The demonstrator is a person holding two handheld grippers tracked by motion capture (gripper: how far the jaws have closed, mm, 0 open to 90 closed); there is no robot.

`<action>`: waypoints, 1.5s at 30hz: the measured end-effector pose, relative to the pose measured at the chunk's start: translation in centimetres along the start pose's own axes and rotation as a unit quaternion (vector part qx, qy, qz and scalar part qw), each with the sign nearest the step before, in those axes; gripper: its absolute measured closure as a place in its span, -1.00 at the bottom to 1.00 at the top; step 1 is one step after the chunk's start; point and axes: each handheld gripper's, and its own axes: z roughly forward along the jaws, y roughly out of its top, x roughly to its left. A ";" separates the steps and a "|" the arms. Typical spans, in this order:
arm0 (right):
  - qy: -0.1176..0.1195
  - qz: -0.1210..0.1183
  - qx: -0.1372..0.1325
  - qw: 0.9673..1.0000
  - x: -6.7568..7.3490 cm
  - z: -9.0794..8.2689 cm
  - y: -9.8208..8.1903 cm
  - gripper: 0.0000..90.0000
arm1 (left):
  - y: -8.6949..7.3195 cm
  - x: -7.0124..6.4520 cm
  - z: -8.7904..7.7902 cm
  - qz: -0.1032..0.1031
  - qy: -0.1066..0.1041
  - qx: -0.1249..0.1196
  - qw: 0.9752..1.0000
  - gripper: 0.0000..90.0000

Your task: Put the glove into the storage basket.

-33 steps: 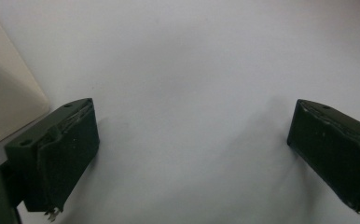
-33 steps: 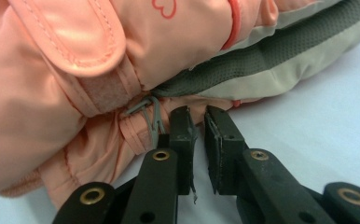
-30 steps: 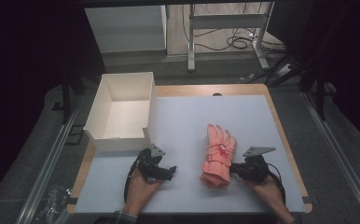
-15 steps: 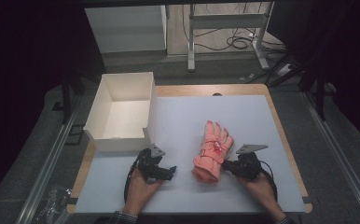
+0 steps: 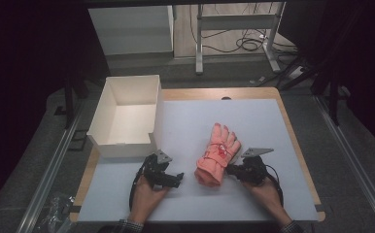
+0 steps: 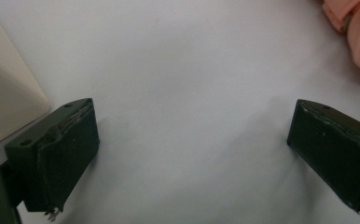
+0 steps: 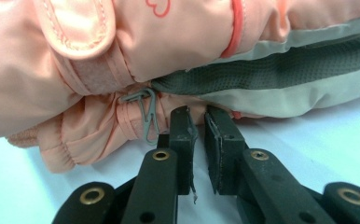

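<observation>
Right gripper (image 7: 197, 116): I have it low on the mat at the near right, nose pushed against the long right flank of the glove. The jaws are nearly pressed together, with a thin slit between them and nothing in it. Closed like this they make a blunt tip, which I judge suits nudging the glove sideways rather than lifting it.

Left gripper (image 5: 172, 178): it rests on the mat at the near left, jaws spread wide over bare surface and holding nothing. I keep it open and pointed toward the cuff so it is ready to receive or brace the glove.

Glove (image 5: 218, 154): a padded pink winter glove lying flat near the middle of the mat. The cuff is near me and the fingers point far and slightly right. It lies between my two grippers, closer to the right one. A small grey clip (image 7: 145, 111) hangs at the cuff seam just left of my right jaws; it is not gripped.

Mat (image 5: 253, 121): the pale sheet over the wooden table (image 5: 292, 131) lets the glove slide easily.

Box (image 5: 127, 116): white, open-topped and empty, on the far left of the table just beyond my left gripper. I judge it to be the likely destination, which is why the push runs leftward.
</observation>
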 end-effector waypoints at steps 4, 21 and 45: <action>0.002 -0.004 0.003 1.000 0.2 0.6 0.6 0.79 | 0.0 0.0 0.0 0.000 0.000 0.000 1.000 -0.96; -0.004 -0.017 -0.002 1.000 0.6 2.7 2.1 0.82 | 0.0 0.0 0.0 0.000 0.000 0.000 1.000 -0.96; -0.086 -0.036 -0.023 0.995 -0.9 -1.3 0.6 0.00 | 0.1 0.0 0.0 0.001 -0.001 0.003 1.000 -0.96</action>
